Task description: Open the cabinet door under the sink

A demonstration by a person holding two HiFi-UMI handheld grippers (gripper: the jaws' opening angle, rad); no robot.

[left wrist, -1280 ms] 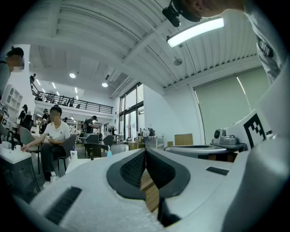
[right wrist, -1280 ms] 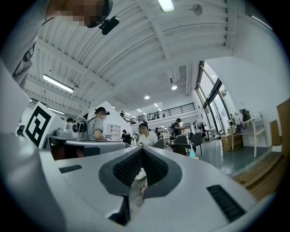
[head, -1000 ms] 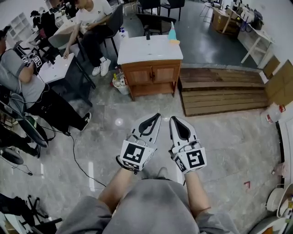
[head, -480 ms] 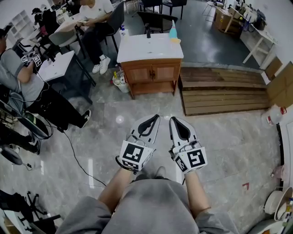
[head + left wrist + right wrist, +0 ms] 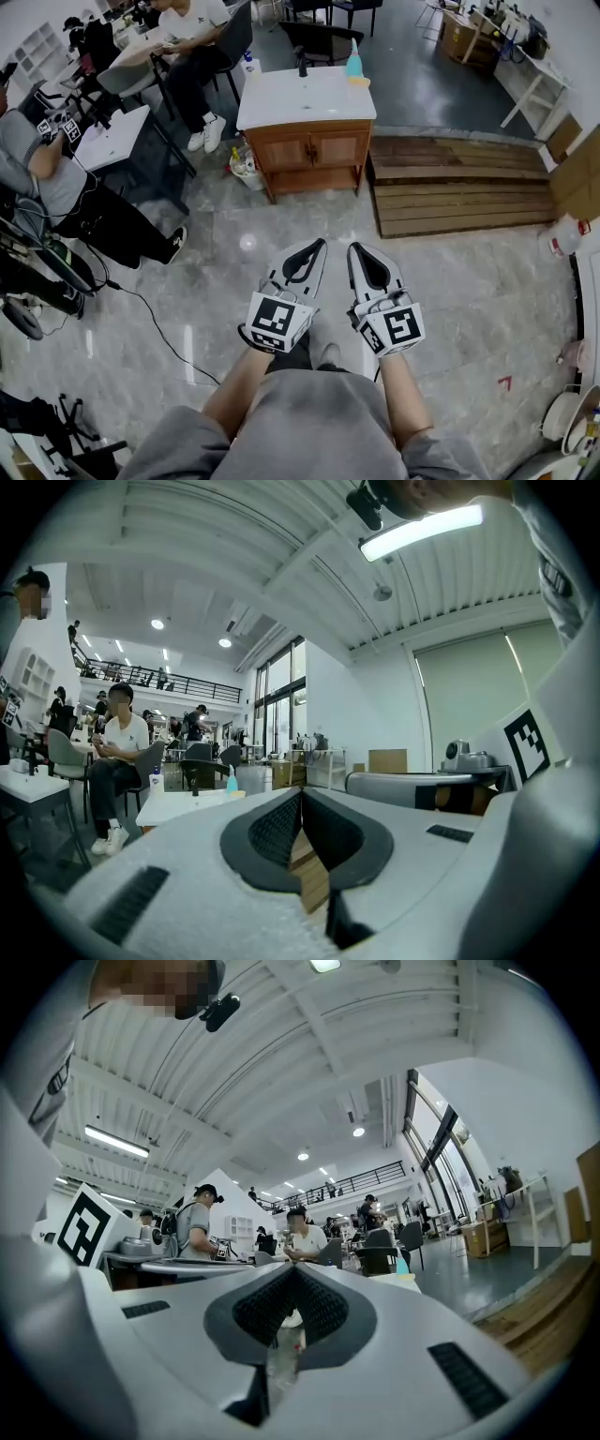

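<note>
Both grippers are held low in front of the person, side by side above the grey floor, with their tips pointing forward. The left gripper has its jaws pressed together and nothing between them; in its own view the dark pads meet along a single line. The right gripper, just beside it, is closed and empty in the same way.

The cabinet stands well ahead of both grippers and far from either. It is almost straight beyond the left gripper's tips and a little to the left of the right gripper's line. Its cabinet doors face the grippers and seem to sit flush with the frame, so they are probably closed, though they are too small in the head view to be sure.

The white sink top lies above the doors, with a dark tap at its far edge and a blue bottle at its far right corner. A wooden platform lies ahead and to the right of the right gripper, against the cabinet's right side. Ahead and to the left of the left gripper, seated people gather around a white table.
</note>
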